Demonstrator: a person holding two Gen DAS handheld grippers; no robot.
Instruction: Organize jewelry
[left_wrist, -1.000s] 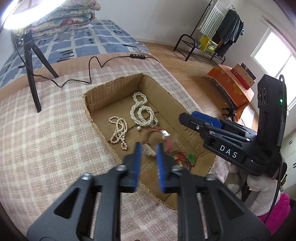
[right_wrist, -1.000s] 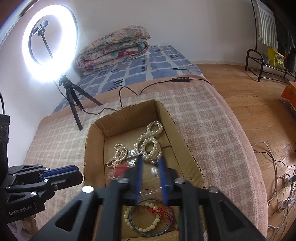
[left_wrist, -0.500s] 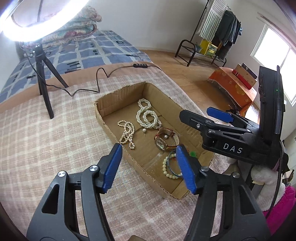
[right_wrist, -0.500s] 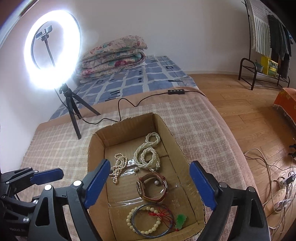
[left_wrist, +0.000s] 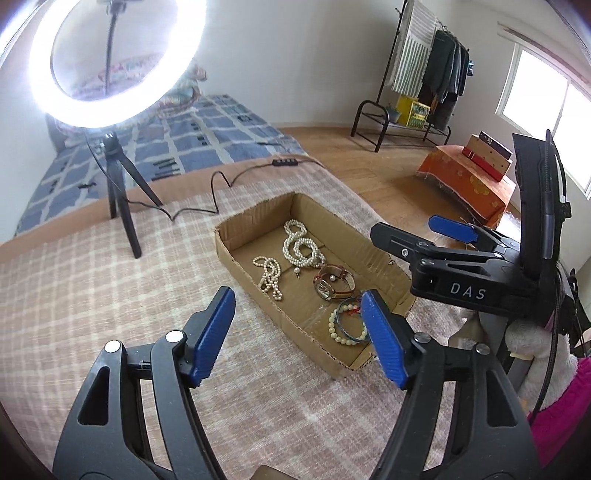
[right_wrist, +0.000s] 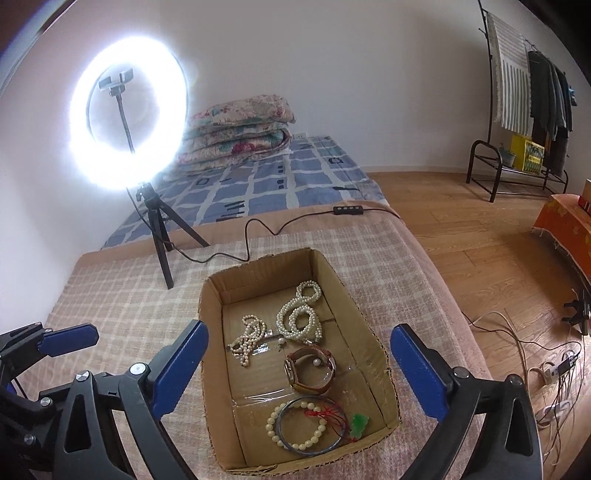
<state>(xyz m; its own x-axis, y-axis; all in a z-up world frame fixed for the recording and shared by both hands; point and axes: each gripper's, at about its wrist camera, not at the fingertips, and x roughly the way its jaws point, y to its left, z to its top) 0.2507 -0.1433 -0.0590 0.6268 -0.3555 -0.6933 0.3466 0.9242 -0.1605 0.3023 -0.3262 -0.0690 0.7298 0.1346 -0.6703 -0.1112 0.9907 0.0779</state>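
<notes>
An open cardboard box (left_wrist: 373, 254) (right_wrist: 210, 332) lies on the checked blanket. In it are a long pearl necklace (left_wrist: 299, 247) (right_wrist: 299, 314), a smaller pearl strand (left_wrist: 269, 273) (right_wrist: 251, 336), a brown-strapped watch (left_wrist: 332, 284) (right_wrist: 310, 369), and a beaded bracelet with a blue bangle (left_wrist: 345, 325) (right_wrist: 299, 424). A green pendant (right_wrist: 358, 424) lies by the bangle. My left gripper (left_wrist: 297, 299) hovers above the box's near left side, its jaws opening with nothing between them. My right gripper (right_wrist: 299, 330) (left_wrist: 406, 227) hangs over the box's near end, its jaws also opening and empty.
A lit ring light on a tripod (left_wrist: 118, 206) (right_wrist: 159, 236) stands behind the box, its cable (right_wrist: 258, 229) trailing across the blanket. Folded quilts (right_wrist: 236, 133) lie on the bed beyond. On the wooden floor to the right are a clothes rack (left_wrist: 424, 74) and loose cables (right_wrist: 546, 362).
Both grippers went from nearly shut to wide open and drew up and back from the box. The watch, a blur at their tips a second ago, now lies in the box.
</notes>
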